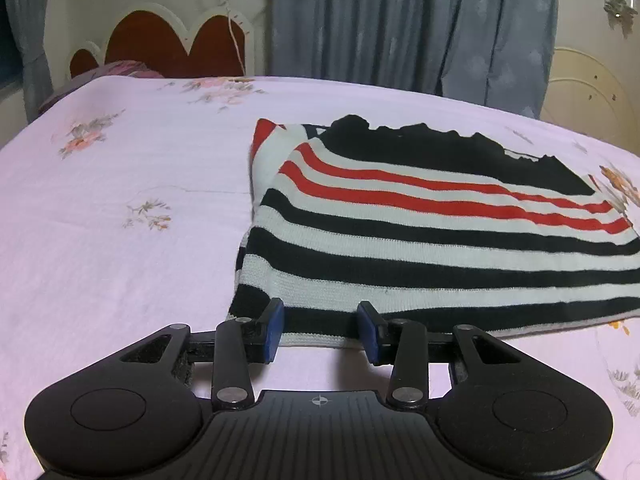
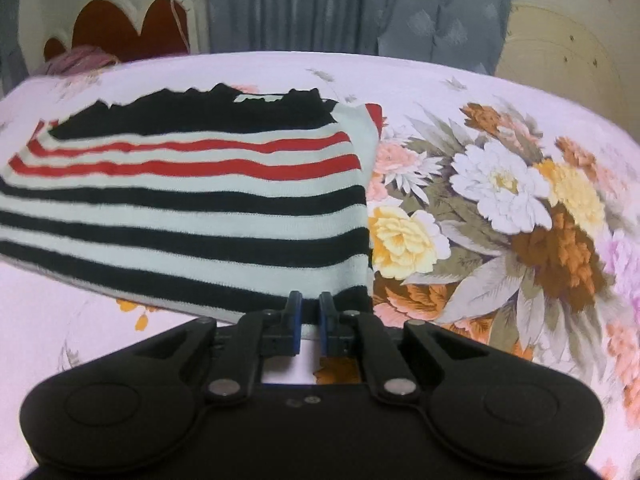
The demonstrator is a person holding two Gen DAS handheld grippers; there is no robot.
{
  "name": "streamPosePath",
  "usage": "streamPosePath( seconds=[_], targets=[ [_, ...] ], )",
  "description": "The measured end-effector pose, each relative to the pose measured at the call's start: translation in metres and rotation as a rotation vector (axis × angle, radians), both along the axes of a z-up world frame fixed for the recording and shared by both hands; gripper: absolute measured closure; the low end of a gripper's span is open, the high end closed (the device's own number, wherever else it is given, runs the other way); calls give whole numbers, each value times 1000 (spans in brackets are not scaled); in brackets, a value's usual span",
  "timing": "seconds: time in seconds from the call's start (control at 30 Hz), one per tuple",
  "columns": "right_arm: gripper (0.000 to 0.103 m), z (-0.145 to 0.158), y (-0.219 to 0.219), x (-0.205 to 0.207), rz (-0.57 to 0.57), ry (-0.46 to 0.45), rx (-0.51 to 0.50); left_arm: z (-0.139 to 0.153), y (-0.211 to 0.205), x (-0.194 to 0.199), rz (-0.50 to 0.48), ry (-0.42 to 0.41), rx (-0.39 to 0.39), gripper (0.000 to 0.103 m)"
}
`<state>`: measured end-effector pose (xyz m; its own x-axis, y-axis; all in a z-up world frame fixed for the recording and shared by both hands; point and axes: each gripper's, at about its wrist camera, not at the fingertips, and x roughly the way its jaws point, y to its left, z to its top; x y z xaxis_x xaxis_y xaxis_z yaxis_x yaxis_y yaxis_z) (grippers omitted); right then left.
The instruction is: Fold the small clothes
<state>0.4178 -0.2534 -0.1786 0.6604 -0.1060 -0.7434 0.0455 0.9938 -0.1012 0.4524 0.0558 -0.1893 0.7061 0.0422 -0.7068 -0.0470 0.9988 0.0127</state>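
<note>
A small knitted sweater with black, white and red stripes lies flat on a bed covered by a pale pink floral sheet. Its black collar part lies at the far edge, two red stripes run below that, and black and white stripes fill the near half down to the hem. A folded striped edge shows along the garment's left side in the left wrist view.

The left gripper sits at the near left corner of the hem, its blue-padded fingers spread wide, with the black and white hem lying between them. The pads do not press the cloth from both sides.

In the right wrist view the same sweater reaches to the near right corner, where the right gripper has its fingers drawn close together, with only a narrow gap between the blue pads. The hem edge runs into that gap; whether the cloth is truly pinched cannot be told, and this view is slightly blurred.

A large printed bouquet of white, yellow and orange flowers lies on the sheet just right of the sweater. Behind the bed stand a red and white scalloped headboard and grey-blue curtains
</note>
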Motion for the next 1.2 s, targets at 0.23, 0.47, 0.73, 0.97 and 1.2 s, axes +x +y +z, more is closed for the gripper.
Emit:
streamPosePath(
  seconds=[0.23, 0.47, 0.73, 0.97, 1.2],
  targets=[
    [98, -1, -9, -3, -19, -9, 29, -2, -1, 0, -1, 4, 8, 62],
    [95, -2, -3, 0, -20, -3, 5, -1, -3, 2, -17, 13, 23, 62],
    [76, 30, -1, -34, 13, -90, 61, 20, 21, -49, 148, -90, -168, 39],
    [93, 30, 12, -29, 51, -95, 143, -19, 41, -41, 319, -57, -545, 55],
    [98, 35, 44, 21, 113, -99, 154, -43, 48, -10, 415, -148, -715, 55]
  ],
)
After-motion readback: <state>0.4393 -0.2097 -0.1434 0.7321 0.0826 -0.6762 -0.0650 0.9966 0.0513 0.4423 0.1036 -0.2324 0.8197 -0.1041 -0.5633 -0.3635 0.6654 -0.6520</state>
